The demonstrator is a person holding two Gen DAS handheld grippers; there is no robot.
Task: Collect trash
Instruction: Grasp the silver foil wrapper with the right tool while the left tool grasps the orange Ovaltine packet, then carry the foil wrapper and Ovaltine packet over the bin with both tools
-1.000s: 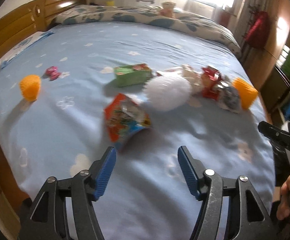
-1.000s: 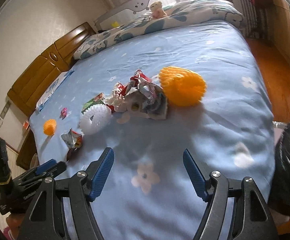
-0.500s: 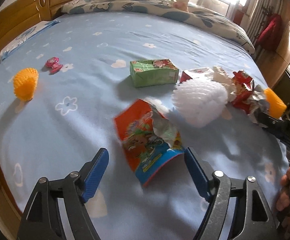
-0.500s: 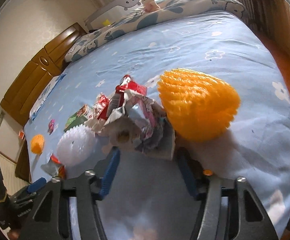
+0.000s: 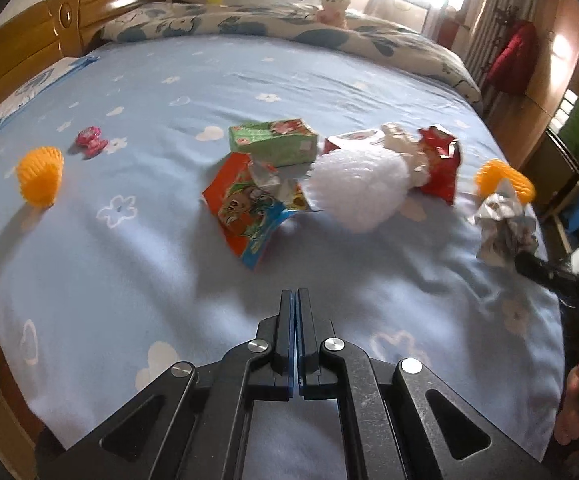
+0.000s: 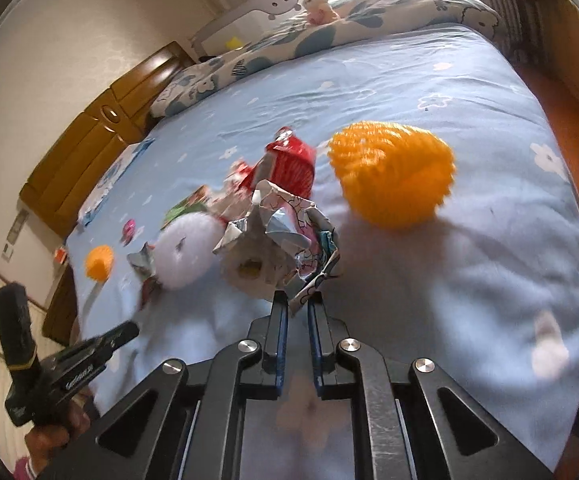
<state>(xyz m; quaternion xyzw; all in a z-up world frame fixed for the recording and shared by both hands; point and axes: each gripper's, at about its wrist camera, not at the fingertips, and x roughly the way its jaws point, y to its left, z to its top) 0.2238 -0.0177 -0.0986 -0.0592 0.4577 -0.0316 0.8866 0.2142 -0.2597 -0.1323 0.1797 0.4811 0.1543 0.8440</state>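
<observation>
My right gripper [image 6: 297,304] is closing, its pads pinching a corner of the crumpled silver wrapper [image 6: 277,240]; in the left wrist view that wrapper [image 5: 503,224] hangs off the right gripper [image 5: 529,264] at the bed's right edge. My left gripper [image 5: 294,300] is shut, its jaws closed together on nothing. A little beyond its tips lies an orange snack bag [image 5: 249,204]. Behind the bag are a green carton [image 5: 273,142], a white foam net [image 5: 361,192] and a red wrapper [image 5: 439,168]. All of it lies on a blue bedsheet [image 5: 129,280].
An orange foam net [image 6: 393,176] sits just past the held wrapper, another orange foam net [image 5: 39,176] at the far left, with a pink toy [image 5: 89,140] near it. Pillows and a wooden headboard [image 5: 49,40] close the far side. The wooden floor [image 6: 569,128] lies right of the bed.
Both grippers went from open to closed. The left shut on nothing, short of the snack bag. The right closed on the crumpled wrapper and drew it away from the pile.
</observation>
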